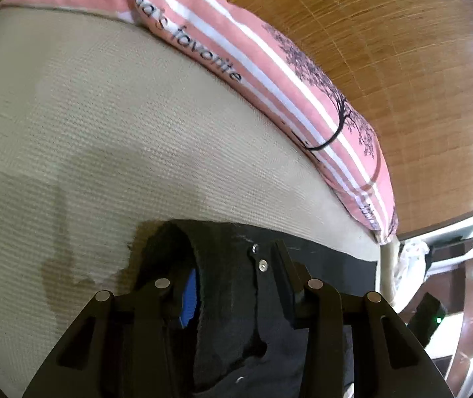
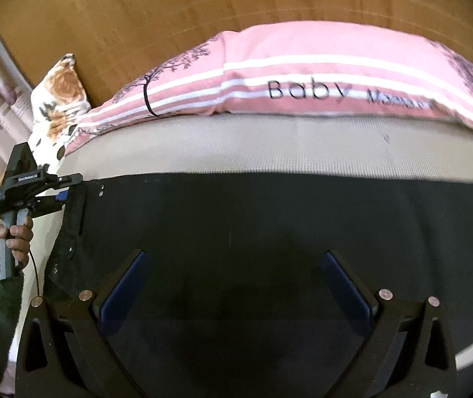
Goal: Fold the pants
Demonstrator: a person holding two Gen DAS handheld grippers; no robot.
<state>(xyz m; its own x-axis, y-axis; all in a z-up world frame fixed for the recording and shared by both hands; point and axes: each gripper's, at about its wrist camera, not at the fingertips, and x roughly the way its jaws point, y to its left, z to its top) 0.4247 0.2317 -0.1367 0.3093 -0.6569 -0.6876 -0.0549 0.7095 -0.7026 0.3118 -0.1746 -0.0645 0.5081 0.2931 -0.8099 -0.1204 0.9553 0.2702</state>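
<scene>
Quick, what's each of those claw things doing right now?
Left gripper: shut on the pants at the waistband.
Right gripper: open, holding nothing, over the pants.

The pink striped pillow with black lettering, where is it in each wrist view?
Left wrist: pink striped pillow runs diagonally from top left to right, above the beige mattress.
Right wrist: it lies across the upper centre.
Shared landmark: the black pants.

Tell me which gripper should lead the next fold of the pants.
Probably the left gripper: it is shut on the waistband of the pants. The right gripper hangs open above the flat cloth, gripping nothing.
</scene>
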